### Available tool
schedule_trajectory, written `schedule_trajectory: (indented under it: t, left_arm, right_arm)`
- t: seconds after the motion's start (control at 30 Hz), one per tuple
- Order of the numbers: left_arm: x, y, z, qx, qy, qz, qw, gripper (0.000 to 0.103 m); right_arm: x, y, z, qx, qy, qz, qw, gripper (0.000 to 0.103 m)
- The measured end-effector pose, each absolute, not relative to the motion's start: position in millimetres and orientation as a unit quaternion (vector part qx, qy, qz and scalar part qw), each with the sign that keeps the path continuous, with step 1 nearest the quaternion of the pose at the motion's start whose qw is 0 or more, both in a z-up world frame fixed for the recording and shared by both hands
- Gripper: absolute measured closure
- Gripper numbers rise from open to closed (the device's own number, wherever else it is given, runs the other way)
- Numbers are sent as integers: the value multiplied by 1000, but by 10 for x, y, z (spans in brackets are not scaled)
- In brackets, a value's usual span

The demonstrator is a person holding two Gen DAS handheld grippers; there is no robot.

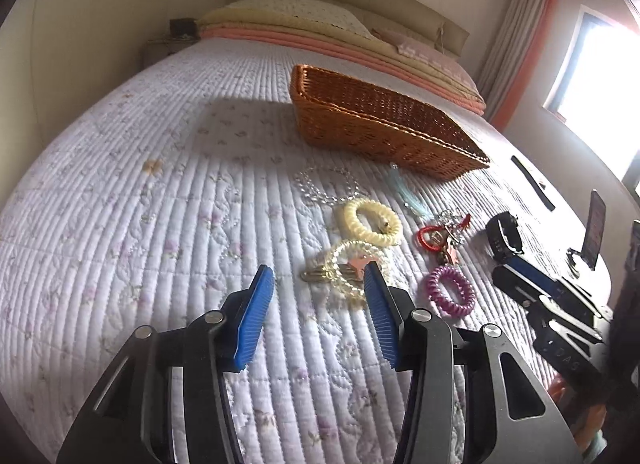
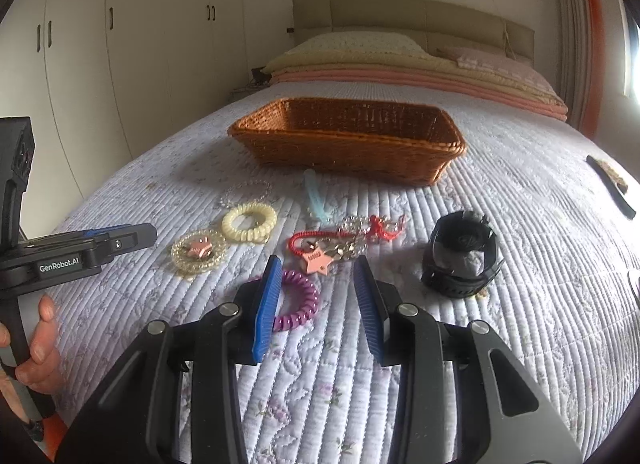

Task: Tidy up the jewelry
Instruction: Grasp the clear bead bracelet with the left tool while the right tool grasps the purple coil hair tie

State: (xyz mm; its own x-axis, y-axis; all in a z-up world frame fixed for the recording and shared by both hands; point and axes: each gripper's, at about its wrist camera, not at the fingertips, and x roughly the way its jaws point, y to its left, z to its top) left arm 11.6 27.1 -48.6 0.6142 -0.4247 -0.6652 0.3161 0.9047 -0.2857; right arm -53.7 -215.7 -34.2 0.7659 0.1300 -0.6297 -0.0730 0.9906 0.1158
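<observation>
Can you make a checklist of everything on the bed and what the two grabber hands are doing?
Surface: white quilted floral bedspread.
Job's things: brown woven wicker basket, looks empty; cream spiral hair tie, purple spiral hair tie, clear spiral tie with pink star, red coil cord with charms, clear bead bracelet, pale blue clip.
Clutter: black wristwatch.
Grippers: left gripper open; right gripper open.
Cables: nothing seen.
Surroundings: pillows, white wardrobes.

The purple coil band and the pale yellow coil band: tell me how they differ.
The purple coil band is shiny magenta; the pale yellow coil band is creamy and matte-looking. The purple one lies nearer the cameras, partly hidden behind a finger of the right claw; the yellow one lies farther back, toward the wicker basket, touching a clear band with a pink star. Both are spiral rings lying flat on the quilt.
</observation>
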Motion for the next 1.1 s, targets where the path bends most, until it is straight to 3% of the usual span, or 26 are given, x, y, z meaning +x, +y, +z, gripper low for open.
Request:
schedule_trajectory:
  t: [0.27, 0.47, 0.5, 0.53, 0.63, 0.8, 0.87, 0.93, 1.1]
  left_arm:
    - [229, 193, -530, -73, 421, -208, 880, 62]
    - [343, 10, -619, -29, 439, -183, 879, 73]
    - [335, -19, -624, -18, 434, -179, 883, 74]
    - [327, -31, -629, -12, 432, -177, 884, 75]
    - [272, -52, -614, 0, 428, -182, 885, 87]
    - [286, -34, -603, 1, 430, -186, 884, 88]
    - [297, -38, -597, -2, 427, -184, 886, 92]
    - [273, -28, -601, 0, 420, -177, 890, 102]
    - [232, 32, -582, 0, 416, -172, 893, 103]
  right_arm:
    - [-326, -2203, -495, 71, 402, 68, 910, 68]
    - [-211, -2076, -551, 33, 421, 49, 905, 69]
    - [-205, -2058, -560, 29, 422, 49, 905, 70]
    - [-208, -2041, -571, 27, 422, 54, 904, 78]
    - [-251, -1986, -572, 6, 418, 57, 907, 91]
    - [-235, -1949, -588, -3, 420, 63, 905, 91]
    - [-239, -1955, -590, -1, 419, 65, 906, 91]
    - [-251, -1971, -584, 5, 417, 68, 907, 91]
    - [-263, -1999, -566, 15, 410, 71, 909, 94]
